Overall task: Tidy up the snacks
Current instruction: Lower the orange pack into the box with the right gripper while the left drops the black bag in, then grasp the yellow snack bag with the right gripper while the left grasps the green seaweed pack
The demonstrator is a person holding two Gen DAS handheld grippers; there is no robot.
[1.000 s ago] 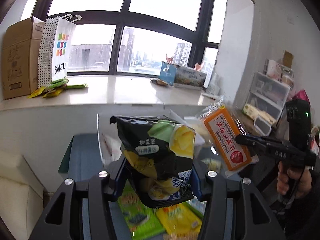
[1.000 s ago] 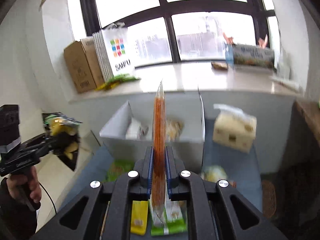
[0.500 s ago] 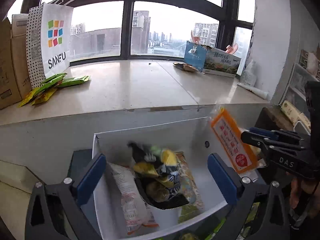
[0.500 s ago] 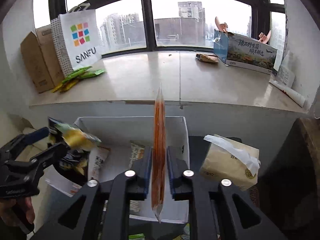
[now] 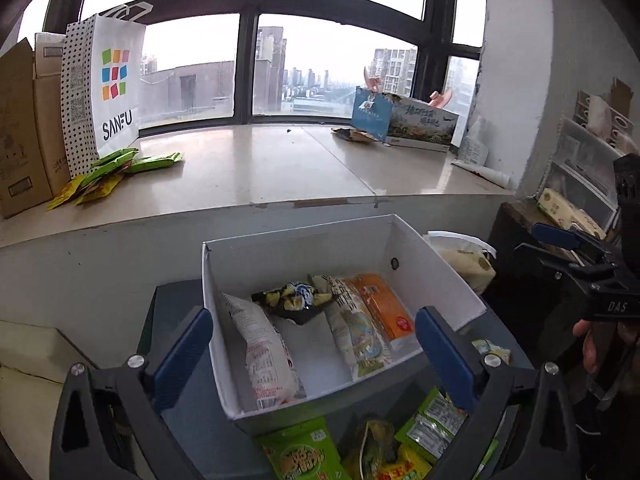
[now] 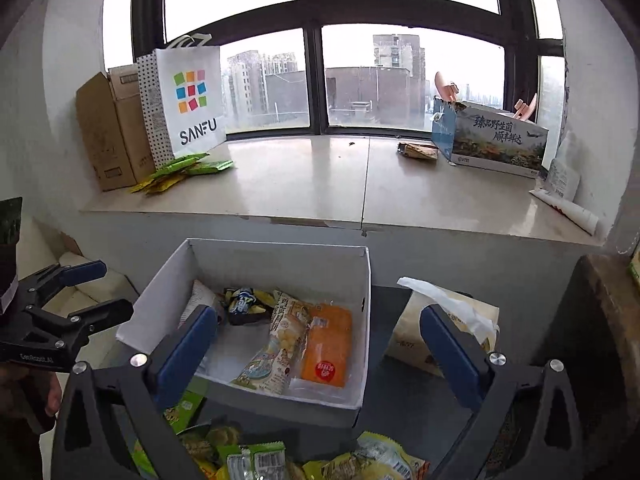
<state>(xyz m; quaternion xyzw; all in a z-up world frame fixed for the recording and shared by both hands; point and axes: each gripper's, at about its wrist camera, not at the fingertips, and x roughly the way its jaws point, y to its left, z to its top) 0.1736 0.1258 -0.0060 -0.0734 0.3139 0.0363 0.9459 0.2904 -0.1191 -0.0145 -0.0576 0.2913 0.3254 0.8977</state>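
We held the left gripper [image 5: 312,348] spread wide and empty; our right gripper [image 6: 316,348], jaws just opened, gripped nothing. The black-and-yellow chip bag [image 5: 294,300] and flat orange packet [image 6: 326,354] lay inside the white cardboard box [image 5: 288,250].

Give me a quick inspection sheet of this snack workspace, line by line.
Surface: grey table below a stone windowsill.
Job's things: white box holds orange packet, dark chip bag and two pale packets; loose green and yellow snack packets lie in front.
Clutter: tissue pack beside the box.
Grippers: left gripper and right gripper open, empty.
Cables: nothing seen.
Surroundings: shopping bag, cardboard boxes.
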